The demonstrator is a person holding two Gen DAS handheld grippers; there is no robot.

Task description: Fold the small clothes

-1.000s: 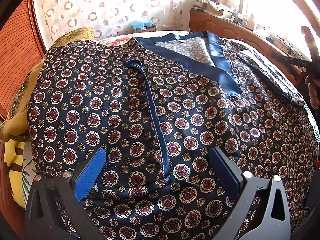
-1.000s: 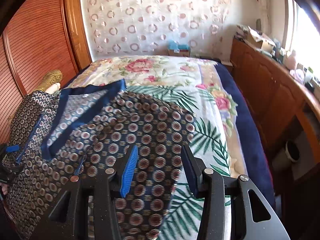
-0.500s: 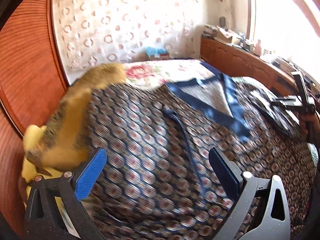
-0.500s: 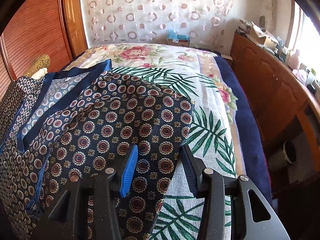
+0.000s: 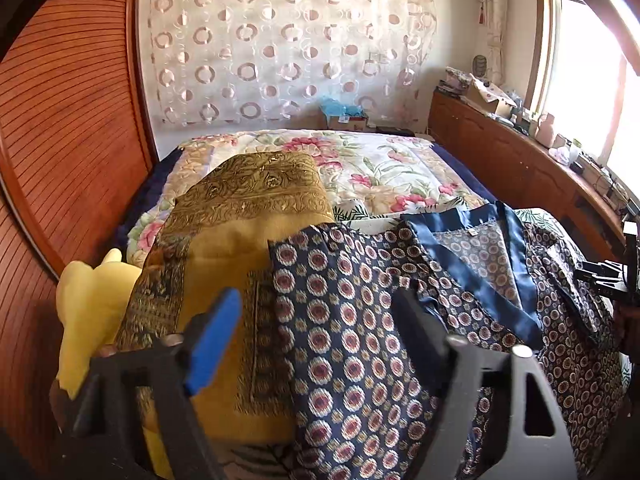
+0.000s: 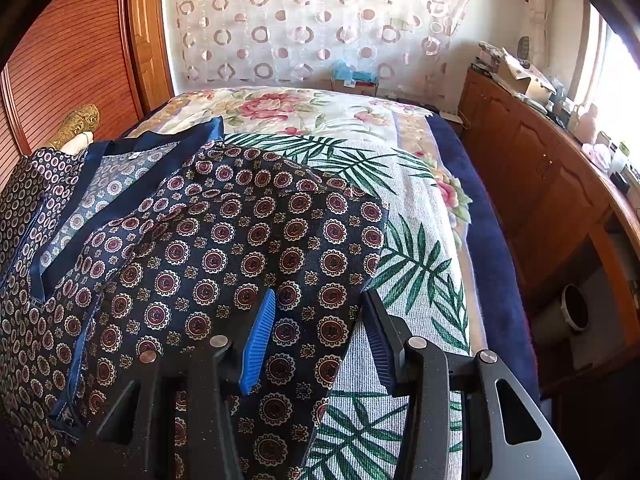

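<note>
A navy garment (image 5: 360,320) printed with red-and-cream medallions and edged in blue satin lies spread on the bed. My left gripper (image 5: 316,328) hovers over its left edge, where the cloth meets a gold fabric (image 5: 248,216). Its jaws are closing, with garment cloth below the gap and neither pad pressing on it. In the right wrist view the same garment (image 6: 240,240) has its sleeve laid out flat. My right gripper (image 6: 320,332) is open just above the sleeve's near end. That right gripper (image 5: 624,276) also shows at the far right of the left wrist view.
A palm-leaf sheet (image 6: 420,240) and a floral bedspread (image 5: 380,160) cover the bed. A yellow cushion (image 5: 88,308) lies at the left. A slatted wooden wall (image 5: 60,140) runs along the left, and a cluttered wooden cabinet (image 6: 540,168) along the right, with a pot (image 6: 576,312) on the floor.
The left gripper has risen and swung left, so the gold fabric and the garment's left edge have come into view, and its jaws have narrowed. The right gripper has barely shifted over the sleeve.
</note>
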